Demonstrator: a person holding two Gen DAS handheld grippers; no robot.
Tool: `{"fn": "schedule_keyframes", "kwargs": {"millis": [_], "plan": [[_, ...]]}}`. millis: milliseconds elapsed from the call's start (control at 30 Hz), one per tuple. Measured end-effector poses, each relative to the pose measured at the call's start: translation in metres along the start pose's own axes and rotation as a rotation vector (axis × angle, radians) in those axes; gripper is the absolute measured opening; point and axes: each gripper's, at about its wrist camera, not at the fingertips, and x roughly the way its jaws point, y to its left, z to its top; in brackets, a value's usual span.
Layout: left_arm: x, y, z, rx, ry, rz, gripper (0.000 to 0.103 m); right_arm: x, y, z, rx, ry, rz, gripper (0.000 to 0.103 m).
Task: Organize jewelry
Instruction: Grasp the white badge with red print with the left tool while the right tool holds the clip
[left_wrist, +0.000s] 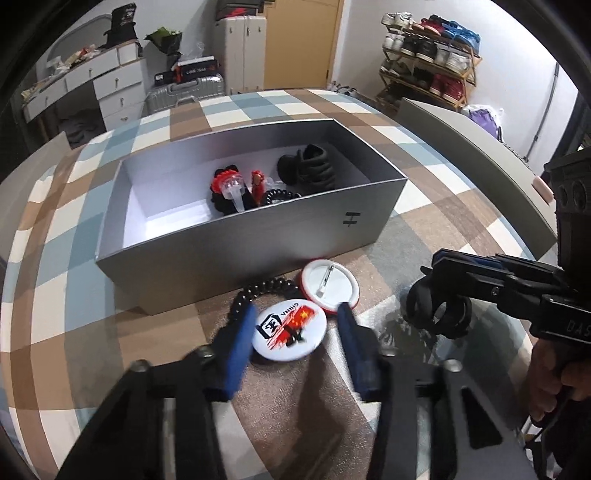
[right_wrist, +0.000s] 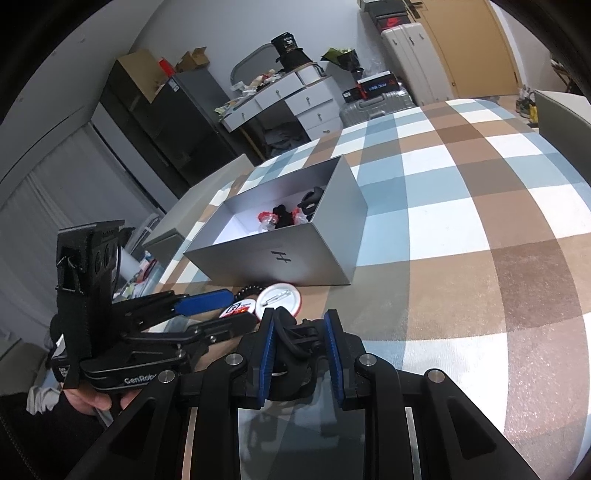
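Observation:
A white badge with a red and black print lies face up on the checked tablecloth, in front of the silver box. My left gripper straddles it. The left blue pad is at its rim, and a small gap shows at the right pad. A second badge lies pin side up beside it, with a black bead bracelet curling behind. To the right, my right gripper is shut on a black ring-shaped clip, which sits between its blue pads. The box holds black and red pieces.
The box stands open-topped mid-table. Grey chair backs stand at the table's right and far left edges. Behind the table are a silver suitcase, white drawers and a shoe rack. Bare checked cloth spreads right of the box.

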Motion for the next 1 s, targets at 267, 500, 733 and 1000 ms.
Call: {"fn": "schedule_keyframes", "kwargs": {"millis": [267,500,733,1000], "plan": [[-0.001,0.003,-0.001,-0.007,0.009,-0.009,0.01,0.0,0.0,0.0,0.002,-0.002,-0.003,0.024],[-0.008,0.01,0.001,-0.039,-0.026,-0.043,0.003,0.0,-0.001,-0.001,0.004,-0.003,-0.007,0.025],[-0.007,0.013,0.001,-0.057,-0.026,-0.046,0.003,-0.002,0.0,-0.002,0.002,-0.006,-0.011,0.025],[-0.01,0.015,-0.001,-0.072,-0.03,-0.029,0.003,-0.003,0.001,-0.004,0.005,0.0,-0.02,0.025]]}}
